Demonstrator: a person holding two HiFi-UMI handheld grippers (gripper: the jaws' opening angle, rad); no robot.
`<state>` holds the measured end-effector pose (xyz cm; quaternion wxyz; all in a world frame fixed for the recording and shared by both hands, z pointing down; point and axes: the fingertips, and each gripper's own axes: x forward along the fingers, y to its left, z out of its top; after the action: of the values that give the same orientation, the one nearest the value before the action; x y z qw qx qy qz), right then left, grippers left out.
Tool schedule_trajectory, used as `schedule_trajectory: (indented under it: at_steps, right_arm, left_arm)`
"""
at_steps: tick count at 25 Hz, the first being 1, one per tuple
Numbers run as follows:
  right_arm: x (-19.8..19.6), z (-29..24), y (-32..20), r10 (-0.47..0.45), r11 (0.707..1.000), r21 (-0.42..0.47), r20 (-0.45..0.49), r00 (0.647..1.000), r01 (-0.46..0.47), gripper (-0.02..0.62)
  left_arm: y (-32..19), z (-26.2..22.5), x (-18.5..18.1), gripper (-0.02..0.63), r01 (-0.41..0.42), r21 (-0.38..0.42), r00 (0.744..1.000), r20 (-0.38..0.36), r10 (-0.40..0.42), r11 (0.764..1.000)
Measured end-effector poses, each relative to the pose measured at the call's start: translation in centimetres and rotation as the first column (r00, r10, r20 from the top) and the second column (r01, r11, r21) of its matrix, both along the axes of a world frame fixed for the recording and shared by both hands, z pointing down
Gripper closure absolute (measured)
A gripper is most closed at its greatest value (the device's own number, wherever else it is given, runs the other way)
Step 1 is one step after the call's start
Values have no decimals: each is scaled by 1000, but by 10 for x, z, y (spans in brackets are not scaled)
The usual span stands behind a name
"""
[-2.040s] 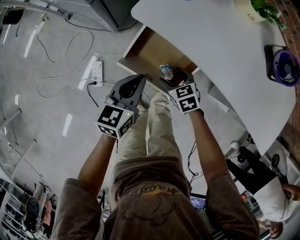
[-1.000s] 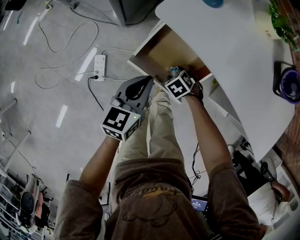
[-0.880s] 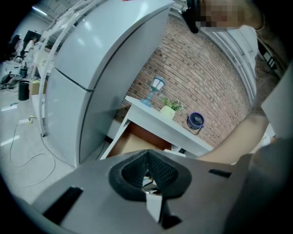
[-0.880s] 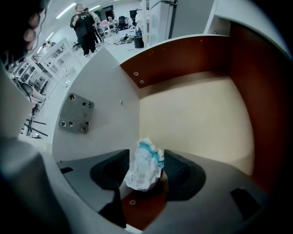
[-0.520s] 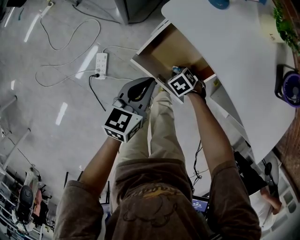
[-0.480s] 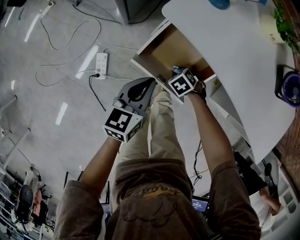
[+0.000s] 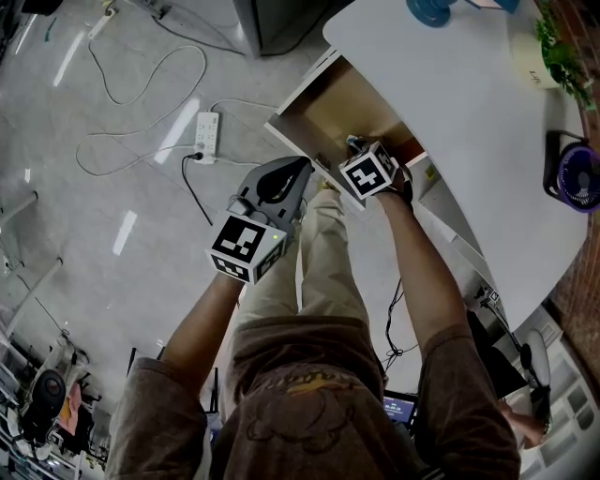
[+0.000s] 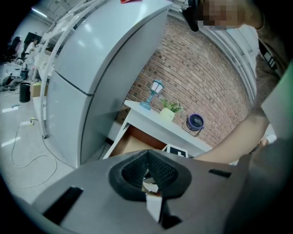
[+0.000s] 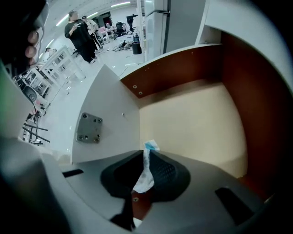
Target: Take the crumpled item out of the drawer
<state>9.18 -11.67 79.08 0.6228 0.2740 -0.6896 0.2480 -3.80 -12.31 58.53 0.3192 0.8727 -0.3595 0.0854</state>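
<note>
The drawer [image 7: 302,129] stands pulled out from under the white desk [image 7: 469,122]. My right gripper [image 7: 356,146] points down into it near its front right corner. Its jaws have just been closing and now pinch the crumpled item [image 9: 147,161], a white scrap with a blue tip, between the pads. The item barely shows in the head view. The pale drawer floor [image 9: 192,123] looks bare beyond it. My left gripper [image 7: 300,172] hovers outside the drawer front with its jaws together and nothing held; from it I see the drawer [image 8: 132,144] and the right gripper's marker cube [image 8: 176,151].
The drawer's white side panel carries a metal plate [image 9: 89,128]. On the desk stand a blue lamp [image 7: 431,11], a potted plant [image 7: 562,47] and a small fan [image 7: 574,171]. A power strip [image 7: 205,125] with cables lies on the floor. A grey fridge [image 8: 91,82] is at the left.
The right gripper went deeper into the drawer and its jaws closed on the crumpled item. The left gripper has stayed in front of the drawer.
</note>
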Motion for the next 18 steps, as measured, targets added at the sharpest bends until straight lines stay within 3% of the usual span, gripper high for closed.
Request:
schedule_trajectory:
  at_steps: [18]
  right_arm:
    - [-39, -120, -26, -51, 982, 185, 127, 991, 27, 571]
  left_arm:
    - [2, -81, -13, 598, 32, 74, 999, 11, -33, 997]
